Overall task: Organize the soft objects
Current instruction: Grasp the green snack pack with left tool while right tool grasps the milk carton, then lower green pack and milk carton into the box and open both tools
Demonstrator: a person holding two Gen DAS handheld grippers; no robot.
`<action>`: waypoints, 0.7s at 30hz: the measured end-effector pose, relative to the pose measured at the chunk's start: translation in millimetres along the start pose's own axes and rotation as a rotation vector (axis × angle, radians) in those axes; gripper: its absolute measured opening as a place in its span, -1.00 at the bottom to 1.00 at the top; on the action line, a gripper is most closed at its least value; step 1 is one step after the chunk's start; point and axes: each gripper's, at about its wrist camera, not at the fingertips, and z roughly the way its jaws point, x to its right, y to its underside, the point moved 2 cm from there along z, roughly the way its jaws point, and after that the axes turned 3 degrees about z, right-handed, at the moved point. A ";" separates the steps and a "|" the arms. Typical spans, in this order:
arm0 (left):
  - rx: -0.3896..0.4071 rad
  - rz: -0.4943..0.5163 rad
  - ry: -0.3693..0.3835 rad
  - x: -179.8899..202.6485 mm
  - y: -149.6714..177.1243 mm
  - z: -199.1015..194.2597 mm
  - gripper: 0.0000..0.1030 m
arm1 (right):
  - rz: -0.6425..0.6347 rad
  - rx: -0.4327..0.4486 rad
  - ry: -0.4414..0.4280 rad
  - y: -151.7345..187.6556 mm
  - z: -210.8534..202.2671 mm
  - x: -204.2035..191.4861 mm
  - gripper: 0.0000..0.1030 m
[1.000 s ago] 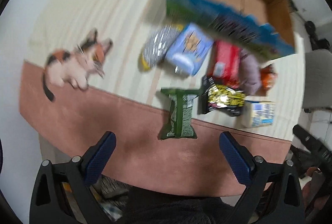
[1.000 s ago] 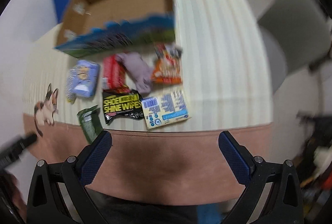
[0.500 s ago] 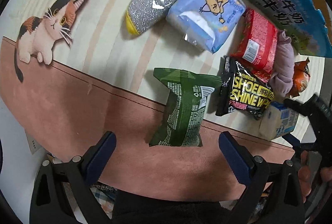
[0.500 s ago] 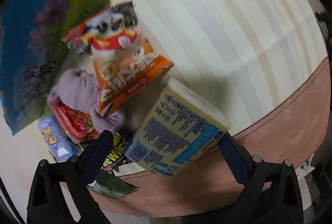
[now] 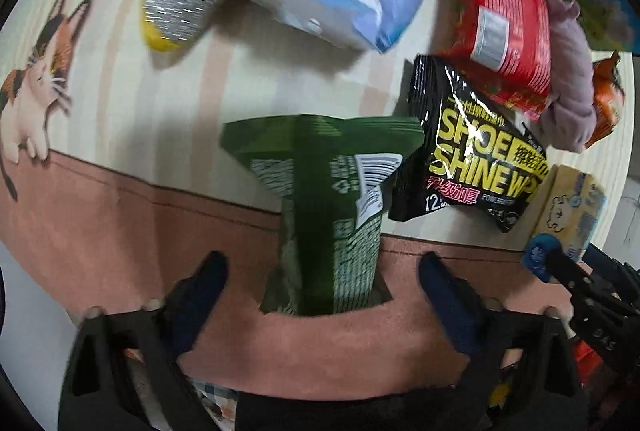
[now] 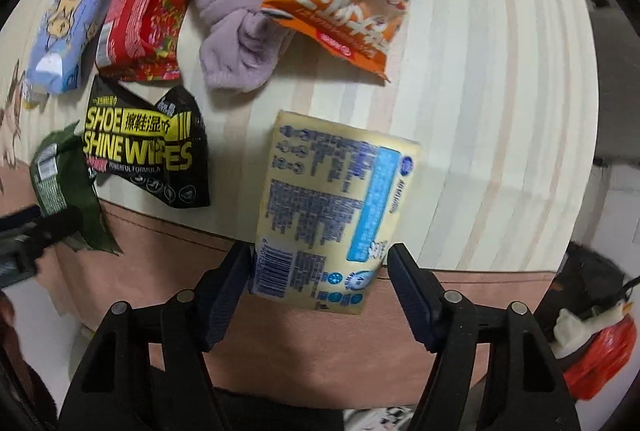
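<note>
Yellow soft tissue pack (image 6: 332, 207) sits between right gripper (image 6: 320, 263) pads, nearly pinched; left gripper (image 5: 320, 267) gapes around green crinkly pouch (image 5: 324, 199) at twelve o'clock, squeeze next.

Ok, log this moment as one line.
left gripper: open, around green pack | right gripper: open, around yellow pack | both packs on table

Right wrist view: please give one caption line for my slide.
Right gripper closing around the yellow tissue pack at the table edge, near the shoe shine wipes.
</note>
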 end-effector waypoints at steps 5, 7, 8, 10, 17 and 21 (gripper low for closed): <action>0.029 -0.001 -0.025 -4.4 3.7 19.6 -0.22 | 0.117 0.010 -0.079 4.7 15.7 28.9 0.43; 0.053 0.003 -0.038 -7.3 10.3 14.1 -0.30 | 0.131 0.040 -0.079 7.6 19.7 33.7 0.30; 0.066 0.004 -0.052 -8.3 14.8 11.5 -0.30 | 0.130 0.053 -0.079 7.3 20.5 34.6 0.30; 0.084 0.001 -0.064 -9.7 25.0 4.9 -0.32 | 0.117 0.089 -0.094 18.1 27.1 33.5 0.28; 0.216 0.010 -0.025 3.0 74.6 -68.4 -0.32 | 0.080 0.172 -0.228 62.8 -17.9 44.6 0.28; 0.299 0.047 0.055 20.7 72.9 -133.9 -0.32 | 0.045 0.253 -0.324 73.1 -82.8 50.9 0.28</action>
